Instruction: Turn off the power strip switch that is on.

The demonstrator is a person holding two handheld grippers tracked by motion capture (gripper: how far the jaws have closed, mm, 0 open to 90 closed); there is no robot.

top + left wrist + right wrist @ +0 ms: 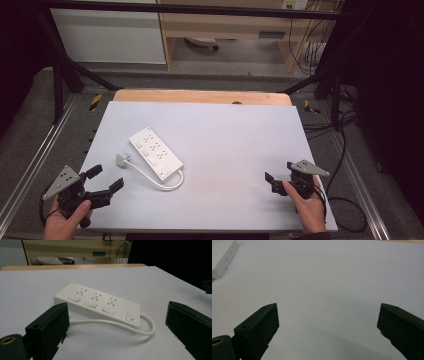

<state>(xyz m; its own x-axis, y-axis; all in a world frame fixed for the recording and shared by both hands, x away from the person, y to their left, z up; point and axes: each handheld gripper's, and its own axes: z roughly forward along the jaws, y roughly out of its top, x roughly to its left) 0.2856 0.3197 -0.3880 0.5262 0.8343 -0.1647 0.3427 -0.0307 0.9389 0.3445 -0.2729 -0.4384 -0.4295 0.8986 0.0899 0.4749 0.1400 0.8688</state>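
Observation:
A white power strip (155,152) lies flat on the left half of the white table top (235,130), with three socket groups and a switch at its near end. Its short white cable (162,182) loops round to a white plug (122,159) lying beside it. My left gripper (107,177) is open at the near left corner, apart from the strip. In the left gripper view the power strip (97,303) and its cable (147,327) lie just beyond the open left gripper (117,305). My right gripper (279,171) is open at the near right, and the right gripper (328,305) has bare table between its jaws.
A wooden edge (200,96) runs along the far side of the table. Metal frame rails (55,135) flank both sides, and black cables (345,205) hang at the right. A wooden shelf unit (230,30) stands behind. A corner of the strip (223,257) lies far left of the right gripper.

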